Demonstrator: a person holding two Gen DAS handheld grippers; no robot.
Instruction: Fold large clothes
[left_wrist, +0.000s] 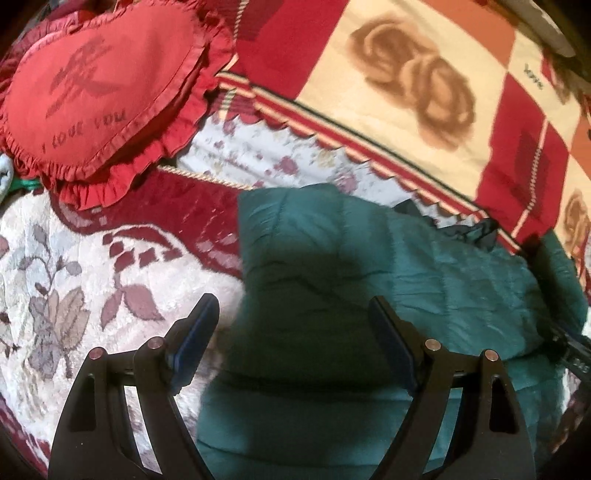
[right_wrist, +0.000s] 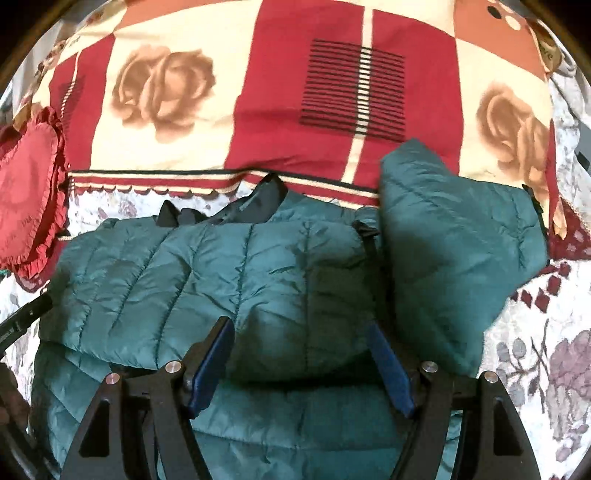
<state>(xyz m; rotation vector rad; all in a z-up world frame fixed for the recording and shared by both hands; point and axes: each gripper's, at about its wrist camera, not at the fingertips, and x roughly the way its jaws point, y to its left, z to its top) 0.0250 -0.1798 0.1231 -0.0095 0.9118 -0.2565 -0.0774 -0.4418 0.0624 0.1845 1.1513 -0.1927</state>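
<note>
Green puffer jacket (right_wrist: 229, 280) lies on the bed, center/lower frame in both views, partly folded; one sleeve (right_wrist: 458, 251) sticks out at right. Left tool (left_wrist: 291, 328) and right tool (right_wrist: 301, 350) both apart, empty, above fabric. Next, prob: grab sleeve edge, fold inward flat, press air out. No containers visible.

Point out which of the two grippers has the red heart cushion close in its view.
The left gripper: the heart cushion fills its upper left, lettering readable. The right gripper sees it only small at the left edge.
</note>
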